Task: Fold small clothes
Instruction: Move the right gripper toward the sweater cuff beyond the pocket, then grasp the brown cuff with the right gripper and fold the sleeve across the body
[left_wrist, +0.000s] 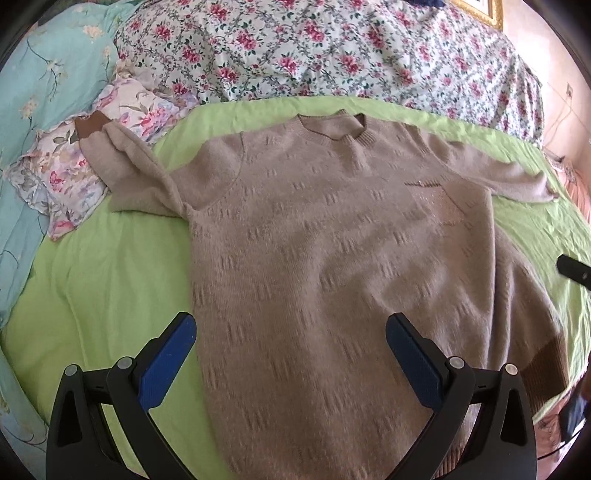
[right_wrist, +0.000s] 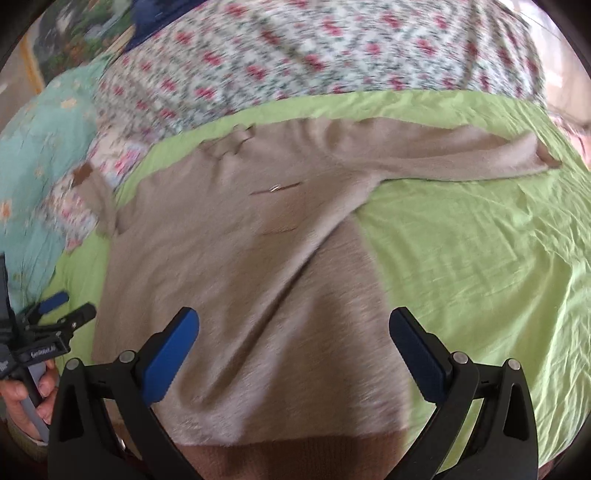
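Beige sweater (left_wrist: 325, 258) flat, beneath both gaping tools

right gripper (right_wrist: 293, 354) agape | over sweater (right_wrist: 236, 258) | green sheet (right_wrist: 461, 251)

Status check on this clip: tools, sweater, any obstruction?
Left tool open, right tool open, both empty. Sweater flat on green sheet, unfolded. One sleeve draped onto floral pillow.
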